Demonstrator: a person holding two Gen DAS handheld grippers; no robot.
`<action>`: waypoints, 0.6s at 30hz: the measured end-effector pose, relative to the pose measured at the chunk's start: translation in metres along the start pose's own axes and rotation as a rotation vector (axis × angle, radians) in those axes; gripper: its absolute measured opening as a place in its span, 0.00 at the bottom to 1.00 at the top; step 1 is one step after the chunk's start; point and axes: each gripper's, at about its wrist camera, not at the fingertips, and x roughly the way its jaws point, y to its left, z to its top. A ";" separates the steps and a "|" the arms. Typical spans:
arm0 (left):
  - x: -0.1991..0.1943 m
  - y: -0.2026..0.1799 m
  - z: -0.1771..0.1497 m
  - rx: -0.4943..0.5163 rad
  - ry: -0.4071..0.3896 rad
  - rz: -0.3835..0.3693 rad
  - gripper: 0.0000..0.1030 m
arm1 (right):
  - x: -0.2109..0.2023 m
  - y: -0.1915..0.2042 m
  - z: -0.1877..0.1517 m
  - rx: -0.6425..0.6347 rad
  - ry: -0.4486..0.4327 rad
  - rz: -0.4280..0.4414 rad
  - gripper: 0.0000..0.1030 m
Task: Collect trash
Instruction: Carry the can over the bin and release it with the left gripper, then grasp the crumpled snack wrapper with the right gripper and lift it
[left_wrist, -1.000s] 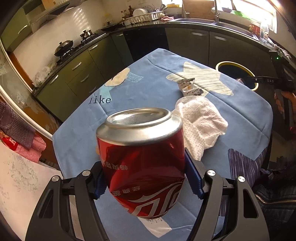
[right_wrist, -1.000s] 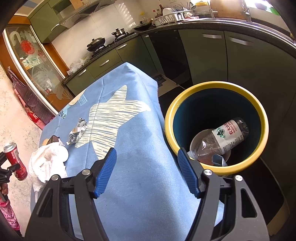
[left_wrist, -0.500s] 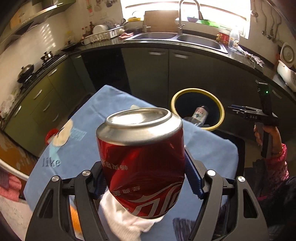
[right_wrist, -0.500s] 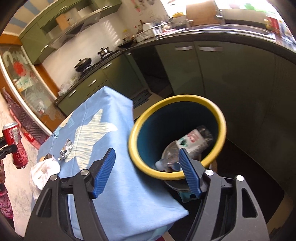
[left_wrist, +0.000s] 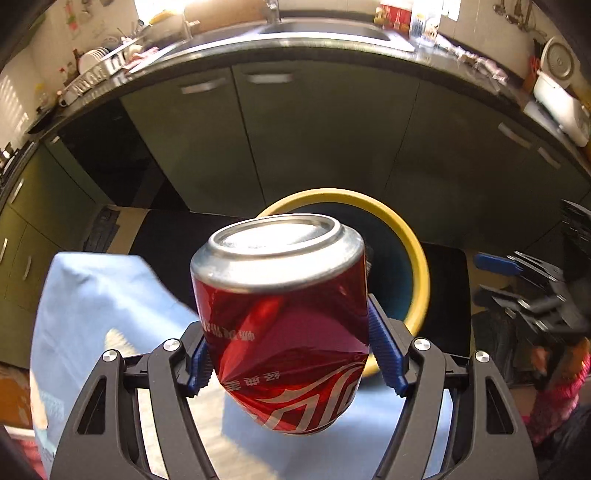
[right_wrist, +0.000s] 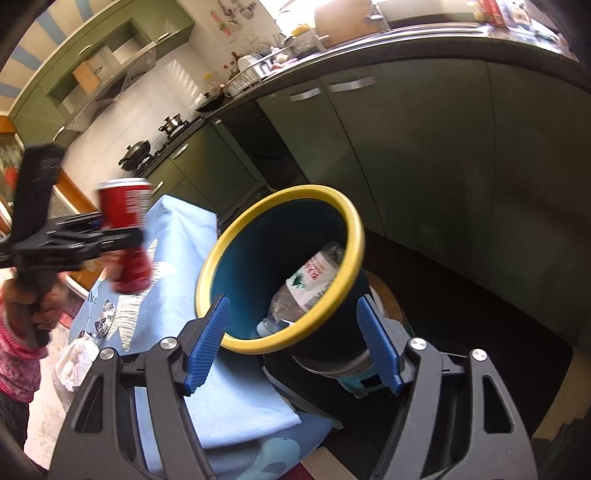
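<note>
The left claw (left_wrist: 286, 354) is clamped on a dented red soda can (left_wrist: 284, 317), which is squeezed between the blue pads (left_wrist: 386, 358) with its silver end pointing away. The can is held up over the near edge of the blue tablecloth (left_wrist: 103, 295), just in front of the yellow-rimmed bin (left_wrist: 415, 254). The right claw (right_wrist: 293, 347) is spread wide with nothing gripped, and the bin is framed between its pads, not touched as far as can be told. A plastic bottle (right_wrist: 310, 280) is seen lying inside the bin. Further left on the cloth, a white rag (right_wrist: 75, 363) and a crumpled wrapper (right_wrist: 103, 317) are spotted.
</note>
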 end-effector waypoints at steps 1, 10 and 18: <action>0.011 -0.001 0.007 -0.002 0.006 0.016 0.76 | 0.000 -0.001 0.000 0.003 -0.001 0.000 0.67; -0.043 0.025 -0.004 -0.106 -0.109 -0.013 0.84 | 0.011 0.003 -0.002 -0.014 0.031 0.019 0.68; -0.163 0.081 -0.107 -0.298 -0.299 0.042 0.89 | 0.023 0.040 -0.007 -0.110 0.084 0.049 0.68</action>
